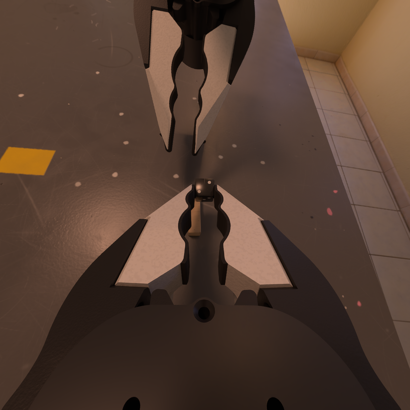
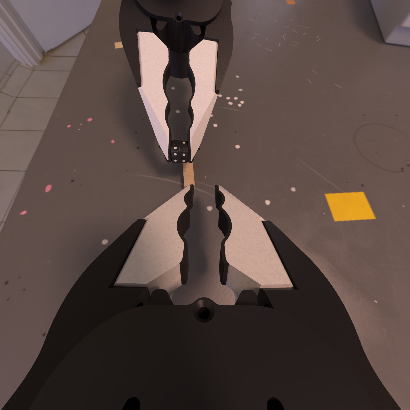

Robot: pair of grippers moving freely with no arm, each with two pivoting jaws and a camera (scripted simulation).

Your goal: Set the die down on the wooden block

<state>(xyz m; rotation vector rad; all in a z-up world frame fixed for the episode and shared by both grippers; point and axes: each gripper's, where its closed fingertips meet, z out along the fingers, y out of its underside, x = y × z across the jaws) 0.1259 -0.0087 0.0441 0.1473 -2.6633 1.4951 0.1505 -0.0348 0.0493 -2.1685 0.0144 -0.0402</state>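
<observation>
My left gripper [image 1: 204,186] is shut on a black die [image 1: 204,188] with white pips, held at the fingertips. A thin pale wooden block [image 1: 195,221] lies on the grey table below, seen between my left fingers. In the right wrist view the left gripper [image 2: 179,159] holds the die [image 2: 179,152] over the far end of the wooden block [image 2: 188,175]. I cannot tell if die and block touch. My right gripper [image 2: 204,188] is open and empty, its tips just short of the block's near end. It faces the left gripper [image 1: 182,152].
A yellow square patch [image 1: 26,160] marks the table, also in the right wrist view [image 2: 349,206]. The table edge runs along a tiled floor [image 1: 366,177] and a yellow wall. A white box [image 2: 395,22] stands at the far corner. Paint specks dot the table.
</observation>
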